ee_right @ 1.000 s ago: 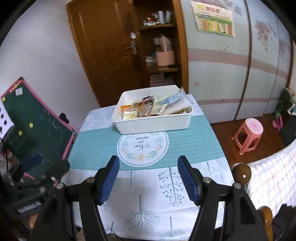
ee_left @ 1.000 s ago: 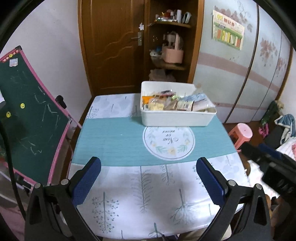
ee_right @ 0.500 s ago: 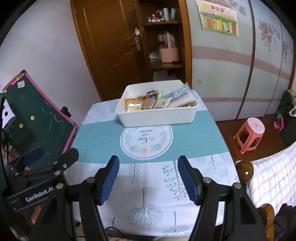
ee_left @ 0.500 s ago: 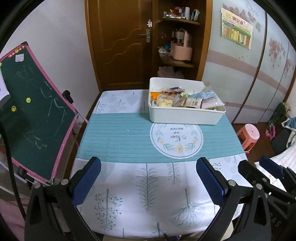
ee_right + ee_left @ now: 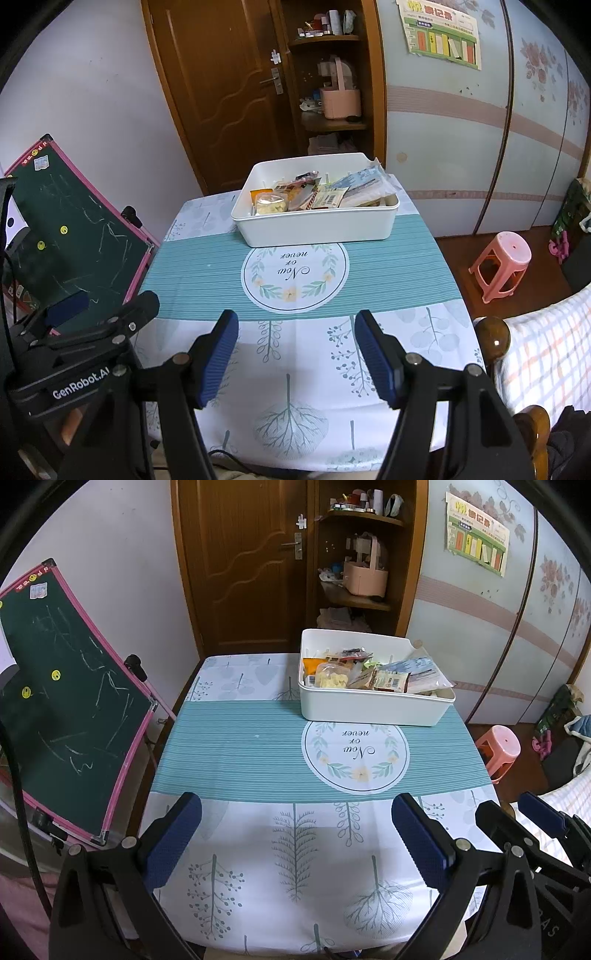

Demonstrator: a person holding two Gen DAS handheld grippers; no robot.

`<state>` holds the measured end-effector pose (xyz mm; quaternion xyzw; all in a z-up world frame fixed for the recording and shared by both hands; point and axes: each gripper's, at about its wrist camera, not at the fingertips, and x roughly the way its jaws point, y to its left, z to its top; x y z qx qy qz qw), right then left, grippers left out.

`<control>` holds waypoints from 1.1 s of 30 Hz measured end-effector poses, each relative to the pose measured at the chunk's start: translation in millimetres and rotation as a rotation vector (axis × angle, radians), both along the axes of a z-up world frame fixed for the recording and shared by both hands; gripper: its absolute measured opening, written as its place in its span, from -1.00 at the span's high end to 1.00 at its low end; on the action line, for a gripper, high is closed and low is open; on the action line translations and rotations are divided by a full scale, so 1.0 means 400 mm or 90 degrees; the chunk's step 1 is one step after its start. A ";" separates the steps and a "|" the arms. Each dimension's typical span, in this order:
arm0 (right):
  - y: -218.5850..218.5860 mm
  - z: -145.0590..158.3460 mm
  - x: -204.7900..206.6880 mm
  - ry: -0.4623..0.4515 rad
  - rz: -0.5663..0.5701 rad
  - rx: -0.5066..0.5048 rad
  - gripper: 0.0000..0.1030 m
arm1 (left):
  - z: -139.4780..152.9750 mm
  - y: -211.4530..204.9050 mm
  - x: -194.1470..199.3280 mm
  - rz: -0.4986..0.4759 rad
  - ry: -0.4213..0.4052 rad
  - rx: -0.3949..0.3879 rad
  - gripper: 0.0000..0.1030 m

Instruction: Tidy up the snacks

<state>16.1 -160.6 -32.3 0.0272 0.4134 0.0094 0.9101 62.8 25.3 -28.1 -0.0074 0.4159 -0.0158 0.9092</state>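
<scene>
White bin (image 5: 373,709) full of snack packets (image 5: 369,674) — far side of table (image 5: 236,738), 1 o'clock from left gripper (image 5: 295,834), 12 o'clock from right gripper (image 5: 297,354). Both grippers over near edge — jaws wide, nothing between.

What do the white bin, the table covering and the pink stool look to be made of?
White bin: likely matte moulded plastic, given its smooth walls and rounded rim. Table covering: probably printed cloth or vinyl, since it lies flat and drapes at the edges; which one is unclear. Pink stool: seemingly glossy one-piece plastic.
</scene>
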 end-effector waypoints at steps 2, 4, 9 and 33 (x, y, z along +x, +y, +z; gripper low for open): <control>-0.001 -0.002 0.002 0.000 0.000 0.000 -0.29 | 0.000 0.000 0.000 0.000 0.000 0.000 -0.99; -0.001 -0.002 0.002 0.001 0.000 -0.001 -0.29 | 0.000 0.000 0.000 0.000 0.000 0.000 -0.99; -0.002 -0.004 0.003 0.001 0.000 0.001 -0.29 | -0.005 0.003 0.003 -0.001 0.002 0.002 -0.99; 0.003 -0.033 0.017 0.013 0.000 0.002 -0.29 | -0.037 0.011 0.014 -0.001 0.022 0.005 -0.99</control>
